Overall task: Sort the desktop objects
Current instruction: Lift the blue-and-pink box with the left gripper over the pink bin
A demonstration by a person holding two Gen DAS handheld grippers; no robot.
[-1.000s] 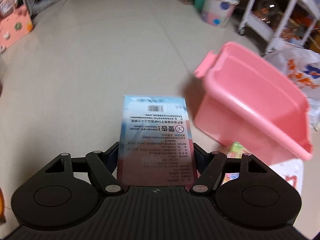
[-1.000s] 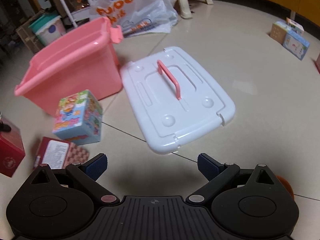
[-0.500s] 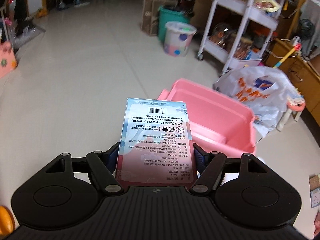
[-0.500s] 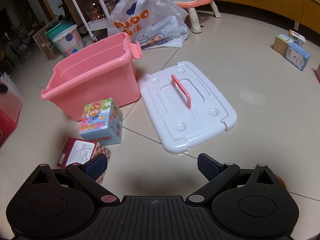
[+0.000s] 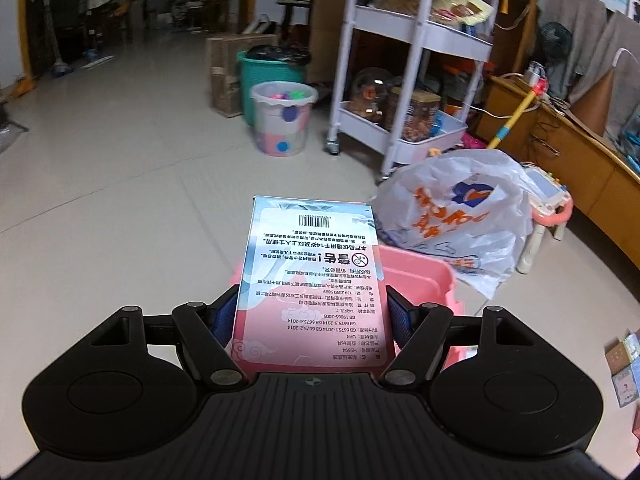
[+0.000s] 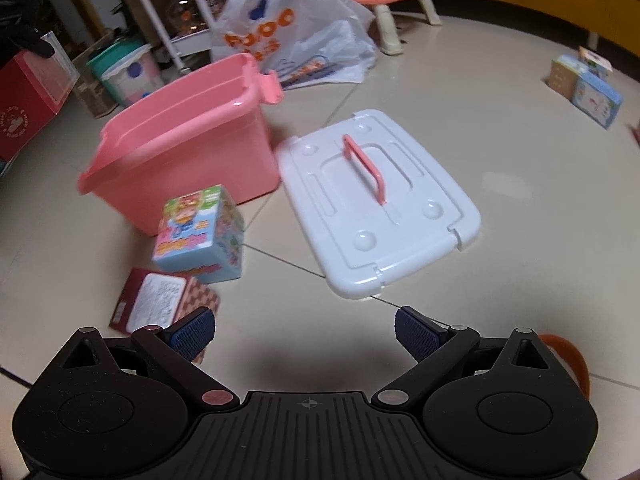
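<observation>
Clamping a printed box (image 5: 312,292), the left gripper (image 5: 312,316) hangs above the pink bin (image 5: 424,276). Beside that bin lies a white lid (image 6: 376,208); the right gripper (image 6: 306,326) gapes wide, holding nothing.

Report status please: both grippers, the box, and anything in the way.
Left gripper shut on flat box, above pink bin. Right gripper open, empty. White lid off, beside the bin. Nothing in the way seen.

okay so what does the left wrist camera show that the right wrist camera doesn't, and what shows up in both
Only the left wrist view shows the left gripper shut on a flat printed box. Only the right wrist view shows the open, empty right gripper, the white lid on the floor beside the bin, and the cartoon box. Both show the pink bin and the white plastic bag.
</observation>
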